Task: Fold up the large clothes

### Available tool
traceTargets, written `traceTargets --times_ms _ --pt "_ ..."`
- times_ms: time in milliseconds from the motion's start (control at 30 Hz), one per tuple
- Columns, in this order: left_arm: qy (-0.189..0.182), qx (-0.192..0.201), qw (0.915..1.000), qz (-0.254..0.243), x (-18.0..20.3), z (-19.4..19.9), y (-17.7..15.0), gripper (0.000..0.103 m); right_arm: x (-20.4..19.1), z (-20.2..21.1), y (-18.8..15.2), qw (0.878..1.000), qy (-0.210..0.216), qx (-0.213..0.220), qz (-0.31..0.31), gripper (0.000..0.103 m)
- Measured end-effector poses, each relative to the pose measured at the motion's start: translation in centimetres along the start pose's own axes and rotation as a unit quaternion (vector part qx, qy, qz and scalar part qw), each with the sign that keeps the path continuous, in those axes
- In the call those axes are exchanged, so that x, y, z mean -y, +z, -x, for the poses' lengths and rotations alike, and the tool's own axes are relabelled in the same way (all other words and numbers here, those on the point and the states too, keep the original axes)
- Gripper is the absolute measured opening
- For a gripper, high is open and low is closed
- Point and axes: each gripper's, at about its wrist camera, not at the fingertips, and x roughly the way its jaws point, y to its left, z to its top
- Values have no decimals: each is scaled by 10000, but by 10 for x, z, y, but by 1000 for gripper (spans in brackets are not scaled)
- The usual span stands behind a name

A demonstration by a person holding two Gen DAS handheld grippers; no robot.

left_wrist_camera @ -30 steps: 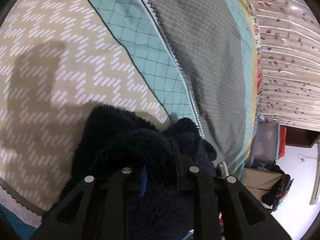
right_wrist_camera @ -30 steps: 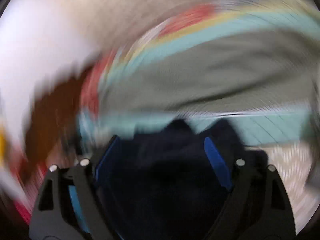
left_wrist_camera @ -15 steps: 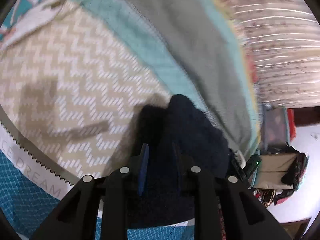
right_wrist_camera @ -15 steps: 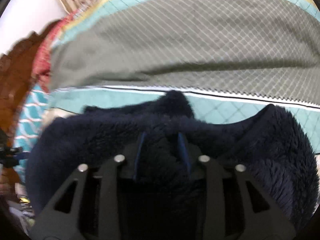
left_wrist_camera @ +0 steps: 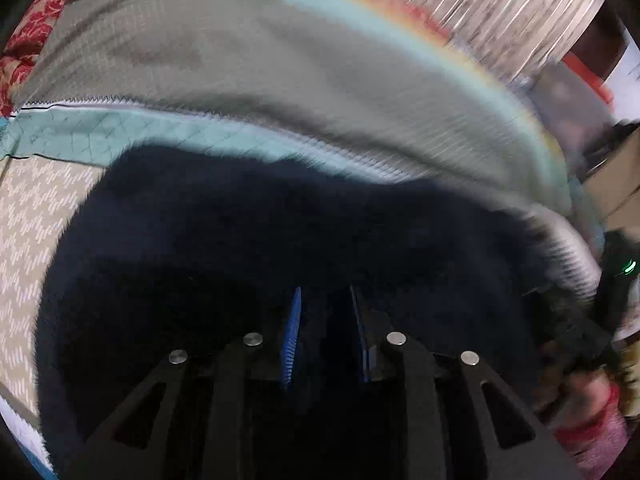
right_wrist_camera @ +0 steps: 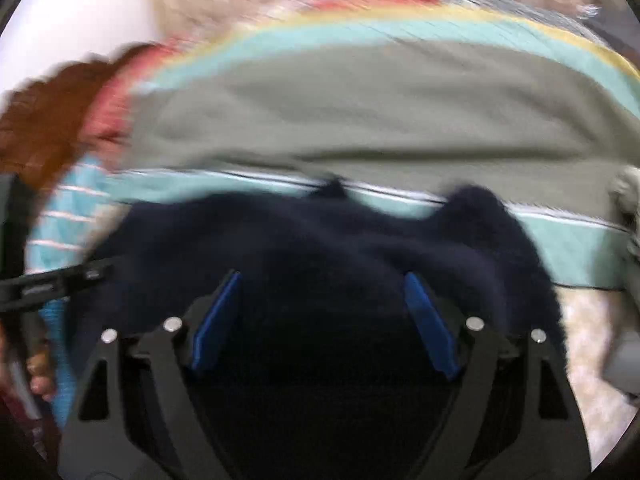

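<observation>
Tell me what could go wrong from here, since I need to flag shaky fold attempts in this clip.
1. The right gripper is open over the fleece, so only the left gripper, its fingers nearly together on the fabric, seems to hold it; the free side may sag and skew the fold.
2. That left grip takes just a narrow pinch of thick pile, which might slip.
3. Both views are motion-blurred; at this speed the fleece may bunch on the quilt.

a patchwork bedspread (left_wrist_camera: 280, 92) covers the bed, with a quilted grey panel (right_wrist_camera: 380, 120), a teal diamond-stitched band (left_wrist_camera: 100, 132) edged by white zigzag trim, and a beige zigzag-print panel (left_wrist_camera: 28, 216). beyond its yellow and red floral border hangs a blurred, pale patterned curtain (left_wrist_camera: 500, 12). a brown cardboard box (left_wrist_camera: 616, 184) sits at the right edge.
</observation>
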Motion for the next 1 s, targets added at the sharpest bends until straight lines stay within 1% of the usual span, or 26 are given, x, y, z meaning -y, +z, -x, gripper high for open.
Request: traceTargets --times_ms 33,100,167,233,300,333,367,400,433,467,500,533,567,600,633,667,733,800,833,900,933,967,1000 --pt "-96 50 9999 -21 -4 -7 -1 29 17 -8 -4 9994 158 20 -293 77" --pt "47 57 9998 -186 -3 -18 0 29 27 -17 -6 9979 367 58 -537 77" --pt "171 63 9994 -280 2 -27 4 29 24 -28 -4 9987 194 12 -476 77" --pt "190 86 9994 -281 4 -37 7 29 21 -34 -2 9991 35 -58 -412 78" --pt "177 116 9994 -285 3 -35 7 29 12 -36 0 9996 -142 -140 -218 80" --pt "152 121 9994 -303 4 -34 10 29 10 -34 0 9997 -133 -150 -159 81" --pt "95 101 9993 -348 7 -30 11 29 9 -27 1 9998 -31 -161 -125 82" --pt "-29 24 9992 -405 8 -21 11 29 8 -14 3 9995 227 -152 -136 82" --pt "-242 -57 9988 -430 7 -5 14 29 9 -3 3 9988 438 -129 -158 82" --pt "-473 -30 9978 -458 5 14 15 29 12 18 2 9968 769 -68 -226 83" --pt "-613 105 9966 -531 1 35 13 30 17 37 -1 9948 978 -2 -295 85" --pt "-656 233 9957 -608 -4 51 11 30 24 56 -6 9929 1131 90 -368 92" --pt "-662 394 9946 -691 -17 74 8 36 36 81 -16 9912 1224 249 -442 97" --pt "-637 435 9947 -673 -29 86 5 50 47 97 -23 9907 1228 343 -475 97" --pt "-590 420 9957 -569 -45 97 3 56 58 109 -30 9911 1169 385 -506 97" --pt "-569 350 9970 -390 -64 104 0 60 74 122 -41 9925 1000 381 -586 97" --pt "-724 208 9971 -49 -94 108 -4 60 99 132 -61 9944 625 321 -796 97" --pt "-864 57 9958 303 -117 102 -7 60 115 128 -76 9932 550 187 -1012 97" --pt "-958 -54 9943 475 -127 95 -9 60 121 123 -82 9910 613 102 -1184 97" --pt "-1107 -238 9911 703 -138 77 -14 61 135 104 -93 9787 947 -123 -1815 97" --pt "-1068 -332 9908 766 -139 66 -17 62 143 90 -99 9656 1321 -273 -2223 97" --pt "-977 -487 9900 892 -144 50 -20 68 150 79 -105 9529 1613 -371 -2543 97" --pt "-992 -591 9881 1020 -147 40 -25 76 155 70 -109 9434 1746 -446 -2785 97"
